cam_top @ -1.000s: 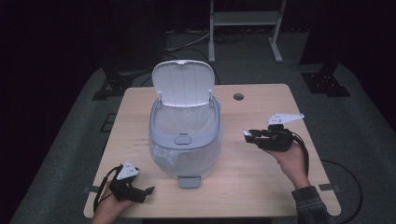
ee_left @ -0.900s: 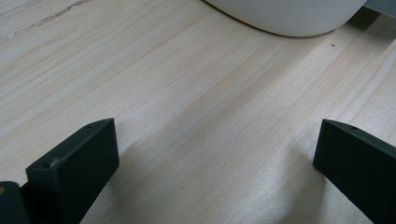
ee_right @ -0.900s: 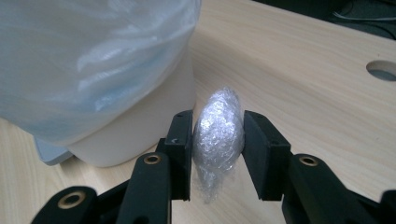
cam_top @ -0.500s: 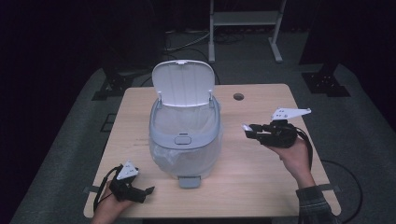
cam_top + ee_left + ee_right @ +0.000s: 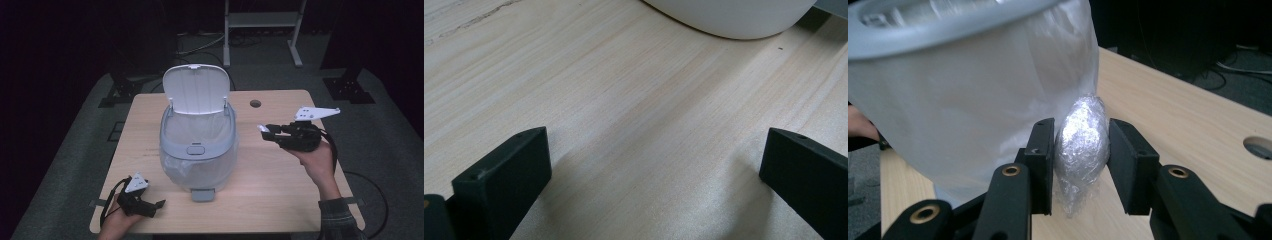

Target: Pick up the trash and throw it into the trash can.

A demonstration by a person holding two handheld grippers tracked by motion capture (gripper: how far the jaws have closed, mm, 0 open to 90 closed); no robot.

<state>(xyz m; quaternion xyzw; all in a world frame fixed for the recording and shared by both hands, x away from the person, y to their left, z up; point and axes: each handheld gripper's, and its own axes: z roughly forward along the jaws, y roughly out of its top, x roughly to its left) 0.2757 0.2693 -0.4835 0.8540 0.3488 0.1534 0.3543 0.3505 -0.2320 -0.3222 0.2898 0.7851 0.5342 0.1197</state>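
The right tongs clamp a crumpled ball of clear plastic wrap, its long axis upright, held above the wooden bench. The open white lidded bin lies to their left. The left tongs, jaws apart, rest farther off.

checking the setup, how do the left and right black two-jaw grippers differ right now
The left gripper sits low at the near left corner of the light wooden table, while the right gripper is held up beside the white lidded bin. The left one's jaws stand wide apart with nothing between them; the right one's are shut on a crumpled ball of clear plastic wrap. Both are black and hand-held.
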